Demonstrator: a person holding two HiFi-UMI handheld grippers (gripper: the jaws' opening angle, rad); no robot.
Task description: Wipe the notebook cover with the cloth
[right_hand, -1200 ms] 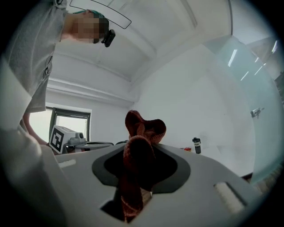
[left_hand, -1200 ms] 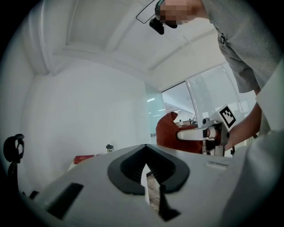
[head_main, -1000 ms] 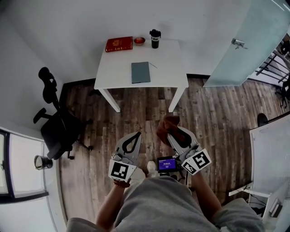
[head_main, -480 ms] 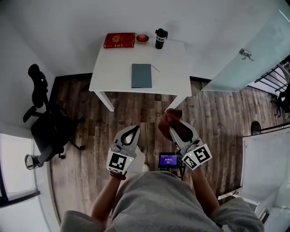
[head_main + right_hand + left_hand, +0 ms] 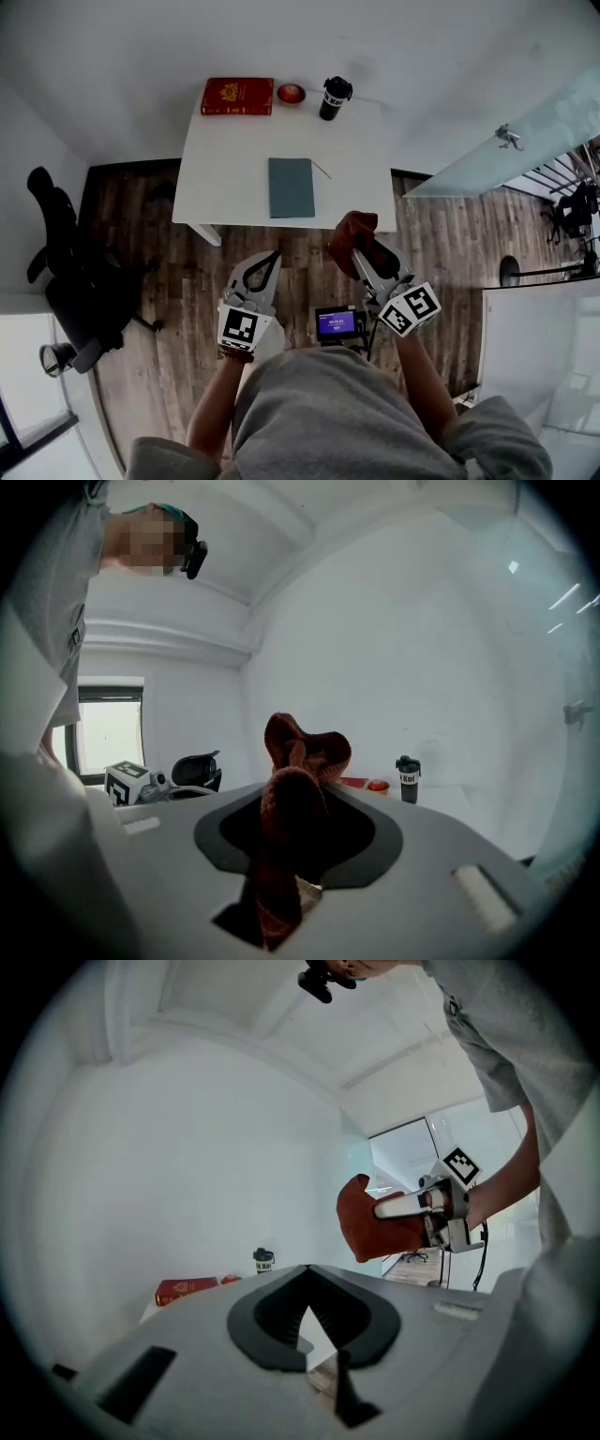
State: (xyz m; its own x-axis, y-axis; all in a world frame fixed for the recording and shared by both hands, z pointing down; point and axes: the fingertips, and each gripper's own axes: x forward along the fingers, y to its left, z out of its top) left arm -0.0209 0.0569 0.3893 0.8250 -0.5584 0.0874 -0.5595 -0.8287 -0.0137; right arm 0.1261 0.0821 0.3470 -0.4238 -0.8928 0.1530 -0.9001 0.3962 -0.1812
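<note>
Closing on the white table (image 5: 234, 178) over the last second, with both grippers carried forward together and the notebook (image 5: 291, 187) lying flat near the middle of the tabletop, dark cover up and untouched. Holding the rust-red cloth (image 5: 354, 239) pinched in the right gripper (image 5: 364, 261), jaws clamped on its bunched folds, with a loose lobe standing past the tips just as a second ago. Keeping the left gripper (image 5: 272, 255) empty, jaws shut tight with nothing between them, just left of the right one. Showing, in the head view, the table's near edge now almost at the cloth, where a wide band of wooden floor (image 5: 187, 281) lay between them a second ago, and the black office chair (image 5: 70, 272) slid out toward the left edge. Leaving the red book (image 5: 238, 96), the small red bowl (image 5: 291, 93) and the black cup (image 5: 334, 97) lined along the far edge, well apart from the notebook and seemingly clear of any wipe. Marking, on this reading, the end of the approach rather than the start of the wiping: no cloth over the cover yet, no contact made. Calling next, probably, for a reach over the near edge and a lowering of the cloth onto the cover, perhaps with the shut left gripper pressed on the notebook against sliding.
</note>
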